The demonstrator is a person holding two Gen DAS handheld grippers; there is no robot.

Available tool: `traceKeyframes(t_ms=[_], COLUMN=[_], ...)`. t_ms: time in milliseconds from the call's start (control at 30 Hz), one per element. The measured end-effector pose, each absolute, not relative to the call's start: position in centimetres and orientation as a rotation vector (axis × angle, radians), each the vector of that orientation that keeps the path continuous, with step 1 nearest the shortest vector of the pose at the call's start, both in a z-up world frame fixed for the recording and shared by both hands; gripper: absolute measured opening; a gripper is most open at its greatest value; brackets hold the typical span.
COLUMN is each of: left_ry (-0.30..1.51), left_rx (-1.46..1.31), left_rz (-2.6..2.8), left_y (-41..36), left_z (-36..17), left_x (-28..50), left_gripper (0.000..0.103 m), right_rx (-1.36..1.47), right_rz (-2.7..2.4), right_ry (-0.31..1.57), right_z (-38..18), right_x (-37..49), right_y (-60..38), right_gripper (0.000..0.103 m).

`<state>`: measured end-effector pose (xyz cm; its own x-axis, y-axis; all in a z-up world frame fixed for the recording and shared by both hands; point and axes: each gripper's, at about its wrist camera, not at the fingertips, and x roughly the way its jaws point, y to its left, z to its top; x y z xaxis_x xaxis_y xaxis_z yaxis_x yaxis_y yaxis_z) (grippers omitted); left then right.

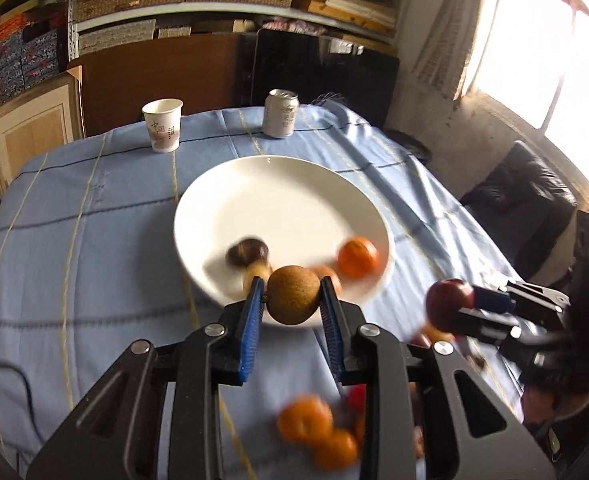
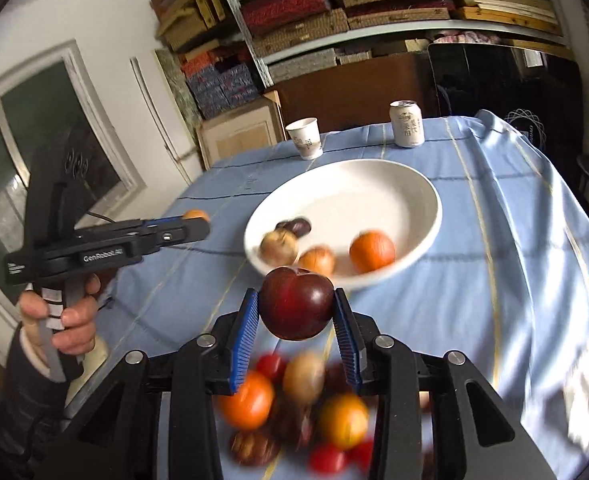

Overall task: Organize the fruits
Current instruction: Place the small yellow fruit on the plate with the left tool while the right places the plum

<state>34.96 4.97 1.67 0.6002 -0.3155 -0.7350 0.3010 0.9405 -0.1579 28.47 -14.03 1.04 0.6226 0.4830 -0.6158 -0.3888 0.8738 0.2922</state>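
Observation:
My left gripper [image 1: 292, 282] is shut on a brown kiwi [image 1: 293, 300], held above the near rim of the white plate [image 1: 286, 200]. On the plate lie an orange [image 1: 357, 258], a dark fruit [image 1: 247, 252] and two pale ones, blurred. My right gripper [image 2: 295, 294] is shut on a dark red apple [image 2: 296, 308] just short of the plate [image 2: 358, 200]. Each gripper shows in the other's view: the right gripper [image 1: 470, 300] with its apple [image 1: 449, 304], and the left gripper [image 2: 198, 224], held by a hand [image 2: 62, 312].
A pile of loose fruit [image 2: 294, 404] lies on the blue tablecloth [image 2: 494, 280] under the grippers, with oranges [image 1: 314, 424] among it. A paper cup [image 1: 162, 124] and a drink can [image 1: 281, 113] stand behind the plate. Shelves rise beyond the table.

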Motion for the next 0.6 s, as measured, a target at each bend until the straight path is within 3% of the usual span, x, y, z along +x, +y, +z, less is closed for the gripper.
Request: traceKeyframes(t_ms=[233, 533, 567, 600], left_ry=[0.930, 1.019, 1.028, 1.032], left_rx=[0.003, -0.003, -0.010, -0.017], left_rz=[-0.241, -0.169, -0.161, -0.150], left_y=[4.5, 6.1, 6.3, 6.6], left_z=[-1.2, -4.5, -4.5, -4.3], left_x=[43.3, 46.8, 46.7, 46.5], left_gripper=[0.028, 0.028, 0.032, 0.053], right_rx=[0.113, 0.098, 0.099, 0.111], right_rz=[0.482, 0.485, 0.478, 0.480], right_ry=[0.819, 0.886, 0.887, 0.887], right_z=[-1.3, -2.3, -2.3, -2.1], right_x=[35.9, 38.8, 38.8, 38.8], right_y=[-11.2, -9.4, -9.4, -9.5], right_gripper=[0.038, 0.040, 0.042, 0.045])
